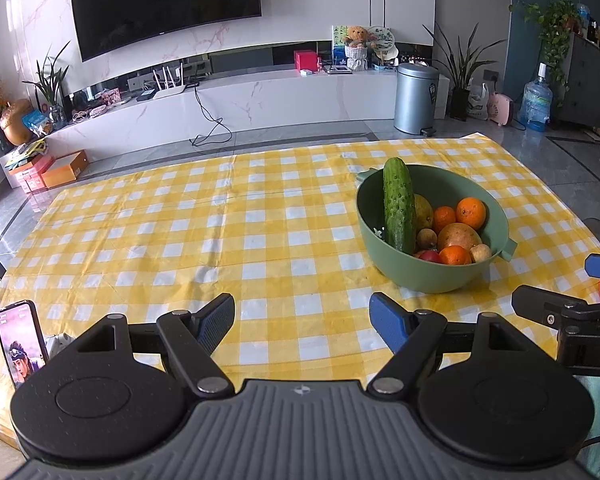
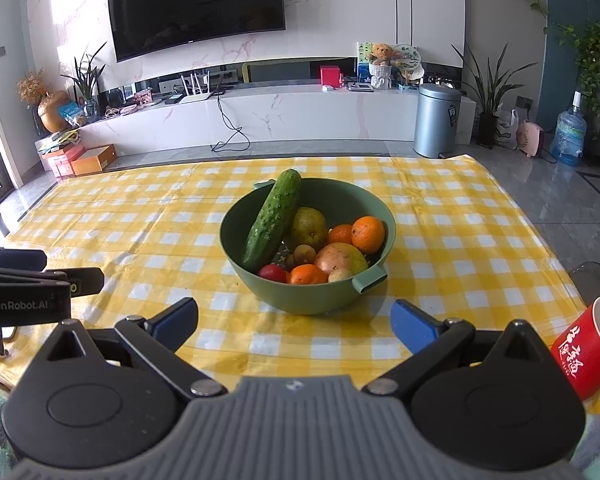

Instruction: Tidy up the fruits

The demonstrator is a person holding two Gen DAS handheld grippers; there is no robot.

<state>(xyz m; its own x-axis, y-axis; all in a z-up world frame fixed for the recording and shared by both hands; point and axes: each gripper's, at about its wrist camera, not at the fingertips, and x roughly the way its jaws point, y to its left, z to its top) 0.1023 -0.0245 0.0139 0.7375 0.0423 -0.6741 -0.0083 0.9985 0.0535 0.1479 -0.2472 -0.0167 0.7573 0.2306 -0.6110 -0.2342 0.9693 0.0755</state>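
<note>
Left wrist view: left gripper (image 1: 302,320) spread wide, empty, above the checked tablecloth (image 1: 180,232).
Right wrist view: right gripper (image 2: 296,322) spread wide, empty, just short of the bowl.
Bowl (image 2: 316,300): green, on the tablecloth, right of centre in the left view.
Contents: cucumber (image 2: 274,220) leaning on the far rim; pear (image 2: 310,226); oranges (image 2: 368,234); mango (image 2: 342,258); small red fruit (image 2: 272,272).
Red mug (image 2: 584,348): near table edge, right of the right gripper.
Phone (image 1: 20,344): upright, left of the left gripper.

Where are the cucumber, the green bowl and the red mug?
cucumber (image 2: 274,220), right wrist view, middle of its bumpy skin
green bowl (image 2: 312,298), right wrist view, front outer wall
red mug (image 2: 580,356), right wrist view, its lettered side
</note>
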